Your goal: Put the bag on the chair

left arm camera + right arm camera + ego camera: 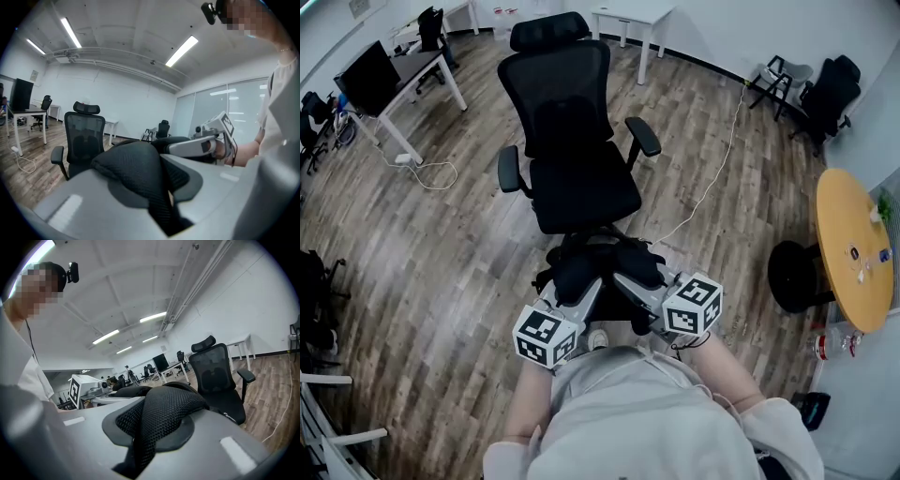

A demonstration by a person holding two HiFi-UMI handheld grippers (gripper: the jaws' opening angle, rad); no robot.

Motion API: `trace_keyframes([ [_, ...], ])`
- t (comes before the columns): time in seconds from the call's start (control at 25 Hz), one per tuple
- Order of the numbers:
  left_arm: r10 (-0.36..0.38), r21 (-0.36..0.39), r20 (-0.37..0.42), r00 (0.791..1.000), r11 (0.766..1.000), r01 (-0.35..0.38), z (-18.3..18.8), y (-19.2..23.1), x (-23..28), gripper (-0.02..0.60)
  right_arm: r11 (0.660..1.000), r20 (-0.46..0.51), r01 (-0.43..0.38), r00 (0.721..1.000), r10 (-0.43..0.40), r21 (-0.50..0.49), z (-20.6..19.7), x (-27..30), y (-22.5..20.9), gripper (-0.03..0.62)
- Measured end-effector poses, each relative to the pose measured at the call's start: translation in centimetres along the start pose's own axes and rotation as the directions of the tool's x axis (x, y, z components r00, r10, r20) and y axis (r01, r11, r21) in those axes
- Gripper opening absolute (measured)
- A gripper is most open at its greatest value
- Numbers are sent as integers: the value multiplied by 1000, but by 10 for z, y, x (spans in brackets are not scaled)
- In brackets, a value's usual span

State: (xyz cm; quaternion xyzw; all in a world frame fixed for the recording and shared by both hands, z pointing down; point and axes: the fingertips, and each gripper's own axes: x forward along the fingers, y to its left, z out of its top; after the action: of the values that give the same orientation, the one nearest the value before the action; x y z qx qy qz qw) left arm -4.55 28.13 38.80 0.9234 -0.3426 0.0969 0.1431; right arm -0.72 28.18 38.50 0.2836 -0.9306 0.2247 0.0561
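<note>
item: black bag (600, 265), held in the air just short of the chair (581, 183).
left gripper (578, 298): clamped on mesh strap (140, 173).
right gripper (630, 286): clamped on second mesh strap (159, 423).
handling: carry it level over the seat (586, 199), lower until the seat bears the weight, then release both together.

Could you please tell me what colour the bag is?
The bag is black; right gripper view shows it best.

Pale grey short-sleeved shirt (656, 412); the grey left gripper (586, 286) and right gripper (628, 281) each bear a black-and-white marker cube (546, 336).
</note>
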Motion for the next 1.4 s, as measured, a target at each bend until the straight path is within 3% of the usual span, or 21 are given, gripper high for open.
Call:
trace_keyframes([
  [0.52, 50, -21, 14, 999, 999, -50, 49, 131, 39, 71, 999, -1, -25, 1000, 25, -42, 65, 111, -68, 51],
  [0.92, 115, -59, -21, 993, 992, -116, 68, 202, 121, 71, 994, -31, -113, 993, 112, -6, 99, 158, -167, 49],
  [1.2, 168, -104, -22, 986, 980, -169, 99, 263, 183, 71, 982, -72, -190, 979, 189, -12, 145, 199, -242, 50],
  [1.4, 205, -44, 13, 979, 978, -205, 149, 310, 238, 71, 971, -50, -235, 971, 233, -45, 202, 228, -306, 49],
])
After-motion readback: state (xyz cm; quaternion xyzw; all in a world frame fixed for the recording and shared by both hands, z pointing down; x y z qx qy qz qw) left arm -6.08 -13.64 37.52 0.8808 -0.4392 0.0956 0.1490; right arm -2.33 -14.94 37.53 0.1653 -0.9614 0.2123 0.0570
